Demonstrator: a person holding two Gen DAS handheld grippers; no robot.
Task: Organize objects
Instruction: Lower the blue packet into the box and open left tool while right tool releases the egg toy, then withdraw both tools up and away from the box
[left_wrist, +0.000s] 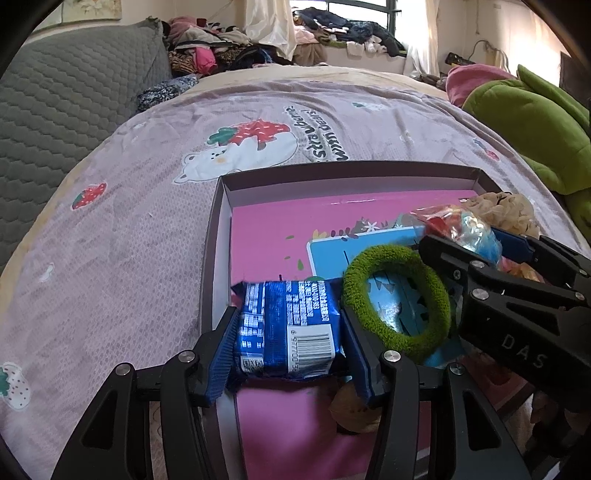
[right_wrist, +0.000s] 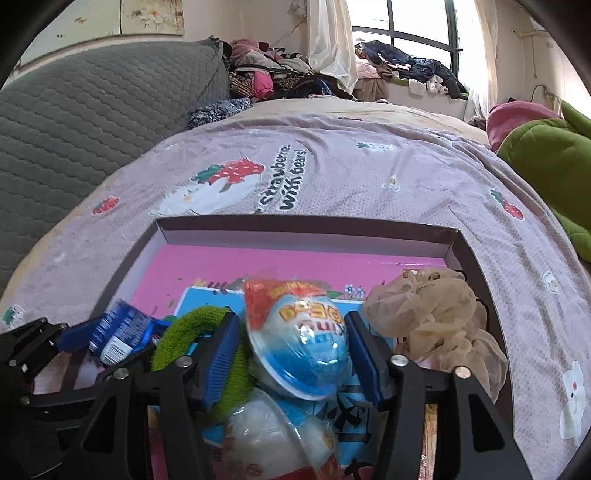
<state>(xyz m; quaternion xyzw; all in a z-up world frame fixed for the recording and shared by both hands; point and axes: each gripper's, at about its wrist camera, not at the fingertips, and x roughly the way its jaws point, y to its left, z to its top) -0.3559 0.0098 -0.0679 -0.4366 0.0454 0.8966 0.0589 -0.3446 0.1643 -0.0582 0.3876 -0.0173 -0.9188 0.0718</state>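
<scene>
Blue-padded, my left gripper (left_wrist: 288, 332) clamps the blue snack packet (left_wrist: 286, 325) over the tray's (left_wrist: 221, 236) near-left corner. My right gripper (right_wrist: 293, 354) pinches the wrapped toy egg (right_wrist: 299, 343) beside it, above the green hair tie (right_wrist: 192, 332).

A blue foil snack packet (left_wrist: 286, 325) sits by the shallow box's (left_wrist: 221, 206) left wall, beside a green scrunchie (left_wrist: 397, 299), a wrapped egg-shaped toy (right_wrist: 299, 343), possibly candy, and a beige scrunchie (right_wrist: 436, 317).

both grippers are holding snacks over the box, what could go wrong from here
1. The left gripper and right gripper sit close together over the box, so they may bump.
2. The green hair tie lies right beside both; a finger could snag or drag it.
3. The egg-shaped toy pack is rounded and glossy, so it may slip; the blue snack packet could get crushed.
</scene>
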